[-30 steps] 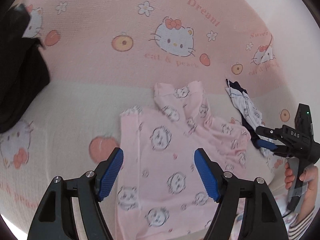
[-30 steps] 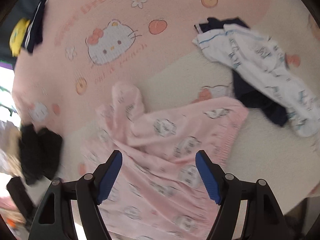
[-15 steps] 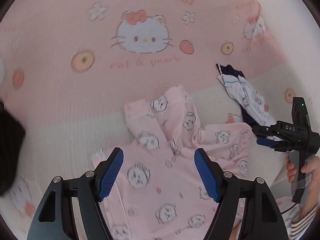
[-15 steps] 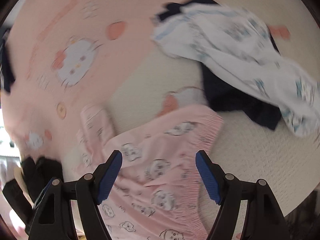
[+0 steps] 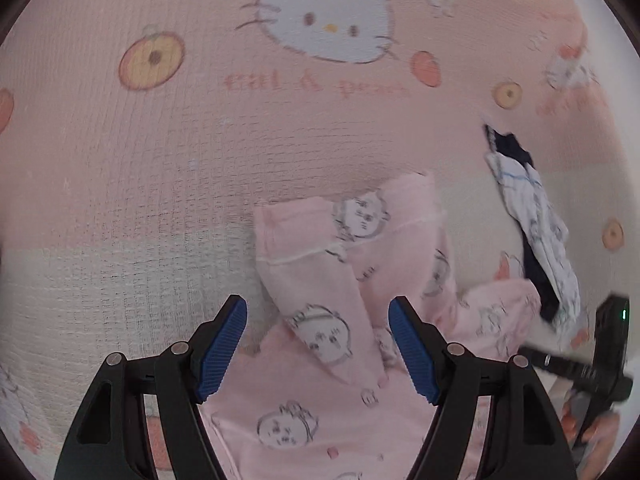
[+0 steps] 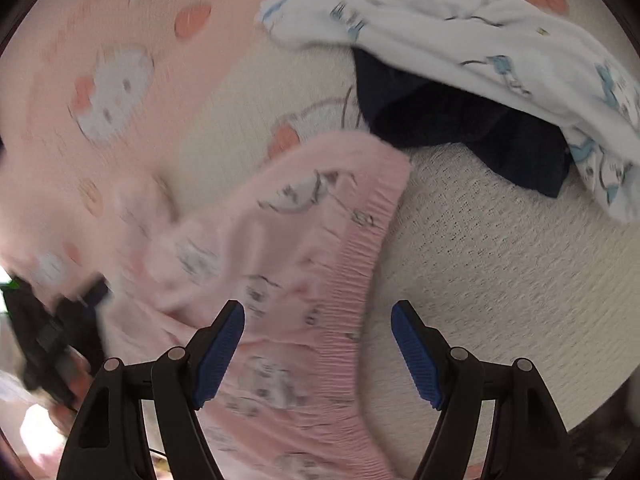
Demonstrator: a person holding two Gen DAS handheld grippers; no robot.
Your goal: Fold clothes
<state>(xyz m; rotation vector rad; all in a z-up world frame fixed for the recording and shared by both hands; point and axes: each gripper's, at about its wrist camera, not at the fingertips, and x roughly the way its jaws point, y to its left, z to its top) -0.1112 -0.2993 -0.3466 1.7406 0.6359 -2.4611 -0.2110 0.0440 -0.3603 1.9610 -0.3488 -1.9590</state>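
Pink pyjama trousers (image 5: pixel 340 280) printed with small cartoon faces lie crumpled on a pink and cream blanket (image 5: pixel 160 160). My left gripper (image 5: pixel 318 346) hovers open over one folded-over trouser leg, its blue pads clear of the cloth. In the right wrist view the same pink trousers (image 6: pixel 288 264) show their ribbed waistband (image 6: pixel 360 264), which runs between the open jaws of my right gripper (image 6: pixel 318 350) without being pinched. The right gripper's black body (image 5: pixel 580 364) also shows at the left wrist view's right edge, held by a hand.
A white printed garment (image 6: pixel 500 48) lies over a dark navy one (image 6: pixel 460 124) beyond the waistband; both also appear as a white and navy heap (image 5: pixel 536 232) in the left wrist view. A dark blurred thing (image 6: pixel 52 332) sits at the right wrist view's left edge.
Both grippers have sunk closer to the pink trousers. The left one slid along the blanket toward the folded leg end; the right one rolled and now straddles the waistband. Both stayed open.
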